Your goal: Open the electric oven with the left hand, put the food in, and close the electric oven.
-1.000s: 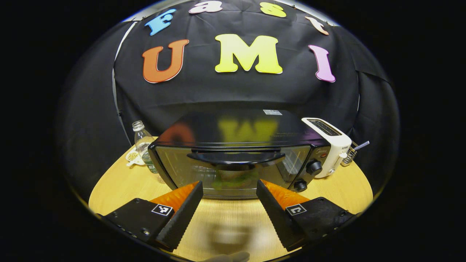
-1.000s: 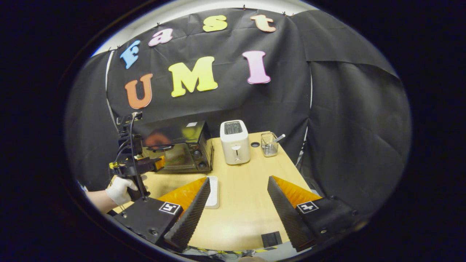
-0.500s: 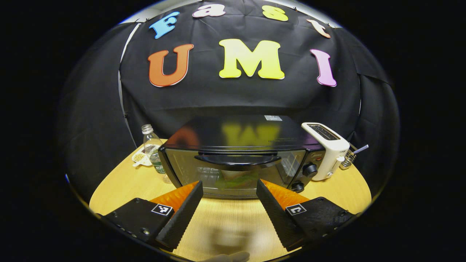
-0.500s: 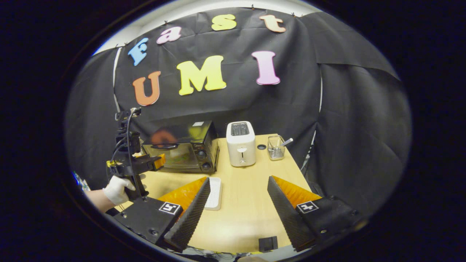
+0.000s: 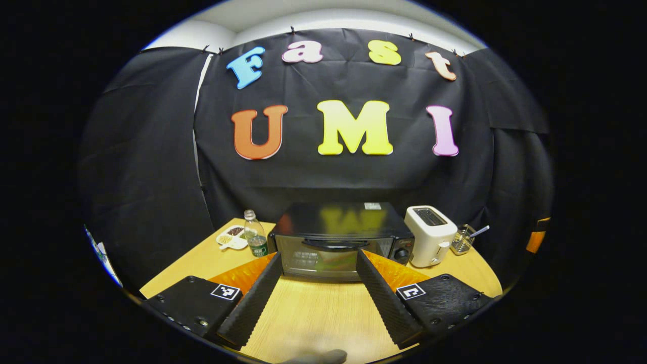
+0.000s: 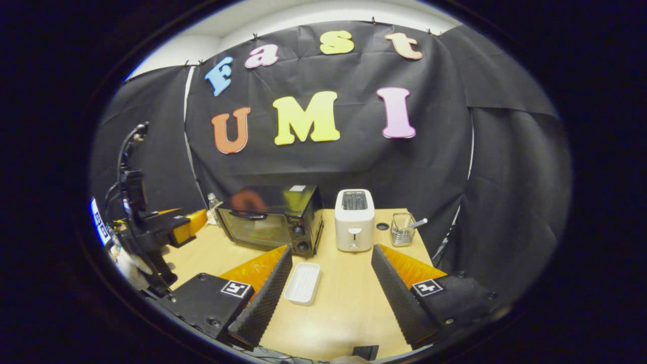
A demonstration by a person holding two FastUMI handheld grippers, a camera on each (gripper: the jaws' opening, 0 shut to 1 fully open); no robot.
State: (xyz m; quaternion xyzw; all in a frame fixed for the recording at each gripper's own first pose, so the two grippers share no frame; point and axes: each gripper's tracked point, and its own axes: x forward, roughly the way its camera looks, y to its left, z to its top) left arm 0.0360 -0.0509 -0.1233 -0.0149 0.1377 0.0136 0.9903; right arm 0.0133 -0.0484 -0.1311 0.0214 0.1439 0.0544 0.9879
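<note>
The black electric oven [image 5: 333,237] stands at the back of the wooden table [image 5: 313,313], its glass door closed and the handle [image 5: 333,244] across the top. A greenish shape [image 5: 331,260] shows faintly behind the glass. My left gripper [image 5: 318,254] is open, empty and well short of the door. In the right gripper view the oven [image 6: 273,217] sits left of centre, with an empty white tray [image 6: 302,283] in front of it. My right gripper [image 6: 332,247] is open and empty over the table. The left gripper [image 6: 172,230] hangs at the far left, held by a gloved hand [image 6: 132,263].
A white toaster [image 5: 429,235] stands right of the oven, with a wire basket [image 5: 462,240] holding a utensil beyond it. A clear bottle [image 5: 257,237] and a divided snack dish [image 5: 231,236] sit left of the oven. The booth's wall runs close behind everything.
Both grippers have drawn back from the oven, which now looks smaller and farther off. The oven door stays closed, and both grippers stay open.
</note>
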